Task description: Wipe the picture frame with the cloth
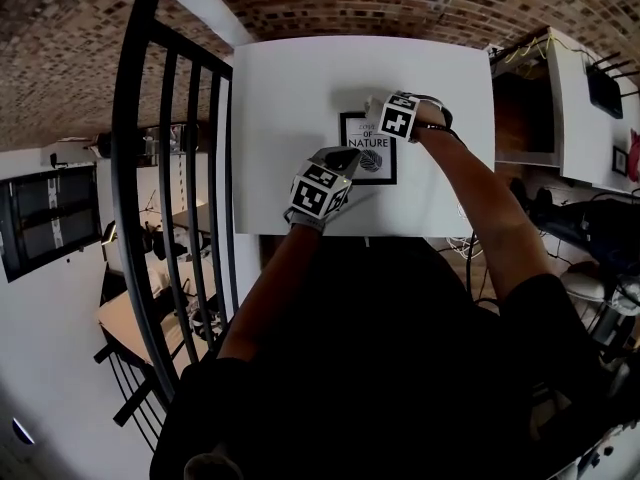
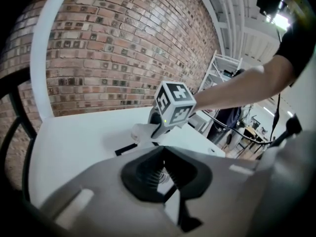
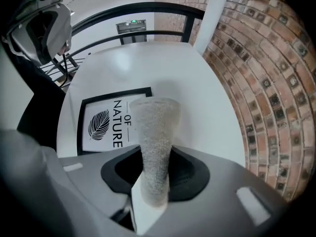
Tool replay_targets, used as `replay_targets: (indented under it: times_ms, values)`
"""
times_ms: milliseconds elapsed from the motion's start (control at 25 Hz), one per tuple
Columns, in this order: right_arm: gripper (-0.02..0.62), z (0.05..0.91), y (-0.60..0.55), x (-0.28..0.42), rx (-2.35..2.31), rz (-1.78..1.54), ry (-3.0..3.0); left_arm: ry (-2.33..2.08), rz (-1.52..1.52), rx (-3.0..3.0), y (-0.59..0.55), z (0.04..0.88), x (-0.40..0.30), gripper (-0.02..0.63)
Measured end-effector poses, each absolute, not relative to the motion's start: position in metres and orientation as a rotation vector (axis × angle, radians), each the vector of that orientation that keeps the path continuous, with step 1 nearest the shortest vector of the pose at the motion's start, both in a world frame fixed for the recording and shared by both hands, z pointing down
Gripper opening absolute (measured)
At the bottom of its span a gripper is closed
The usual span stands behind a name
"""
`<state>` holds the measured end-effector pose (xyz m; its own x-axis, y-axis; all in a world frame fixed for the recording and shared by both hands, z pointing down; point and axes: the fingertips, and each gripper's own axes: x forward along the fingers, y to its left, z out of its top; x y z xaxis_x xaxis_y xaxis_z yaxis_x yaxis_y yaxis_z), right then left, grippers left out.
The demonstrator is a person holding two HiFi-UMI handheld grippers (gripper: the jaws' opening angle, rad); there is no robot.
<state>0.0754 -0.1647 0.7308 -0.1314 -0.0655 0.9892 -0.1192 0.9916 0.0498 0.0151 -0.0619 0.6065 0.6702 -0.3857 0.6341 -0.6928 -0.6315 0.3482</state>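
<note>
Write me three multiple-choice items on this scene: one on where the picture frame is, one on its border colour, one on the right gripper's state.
1. Where does the picture frame lie?
A. on the white table
B. on a chair
C. in a drawer

2. What colour is the frame's border?
A. gold
B. black
C. red

3. What state is the right gripper in?
A. open and empty
B. shut on the frame
C. shut on the cloth

Answers:
1 A: the head view shows the frame lying flat on the tabletop.
2 B: a black border runs round the white print.
3 C: in the right gripper view the jaws clamp the grey cloth, which sticks out ahead of them.
</note>
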Motion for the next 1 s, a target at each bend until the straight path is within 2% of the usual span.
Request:
replay_targets:
  times_ms: [1000]
  values:
    - [0.123, 0.746, -0.066, 0.076, -0.050, 0.092, -1.698, -0.827, 0.702, 2.298, -0.047, 0.615, 0.023, 0.002]
